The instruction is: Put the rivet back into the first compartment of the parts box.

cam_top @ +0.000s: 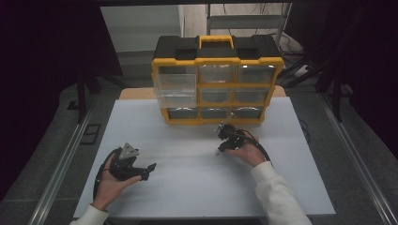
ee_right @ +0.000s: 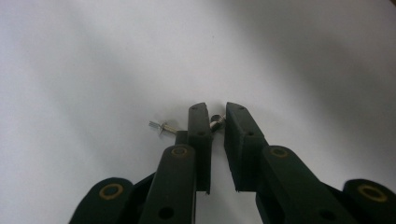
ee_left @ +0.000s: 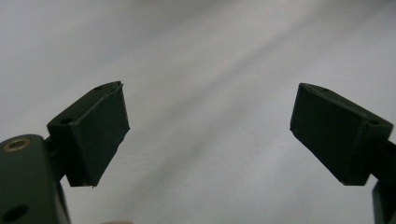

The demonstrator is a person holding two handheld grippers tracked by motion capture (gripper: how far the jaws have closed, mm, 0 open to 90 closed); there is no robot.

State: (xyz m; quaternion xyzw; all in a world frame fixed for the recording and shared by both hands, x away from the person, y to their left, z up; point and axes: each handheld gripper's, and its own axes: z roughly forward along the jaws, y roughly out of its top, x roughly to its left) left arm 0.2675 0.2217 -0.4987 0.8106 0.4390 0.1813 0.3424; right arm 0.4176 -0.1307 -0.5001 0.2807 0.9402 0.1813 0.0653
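The right gripper (ee_right: 217,122) had closed its jaws on a small bolt (ee_right: 164,127) on the white table (cam_top: 187,187), the left gripper (ee_left: 205,135) rested wide open and empty, and the organiser's (cam_top: 218,79) pulled-out drawer (cam_top: 176,90) awaited the bolt.

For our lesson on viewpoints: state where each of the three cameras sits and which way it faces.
High view: above the person's side, looking forward and down on the white table and yellow drawer cabinet; both forearms show.
Left gripper view: on the left gripper, facing bare tabletop; jaws wide apart.
Right gripper view: on the right gripper, jaws closed on a small bolt.
Shared: the white tabletop.
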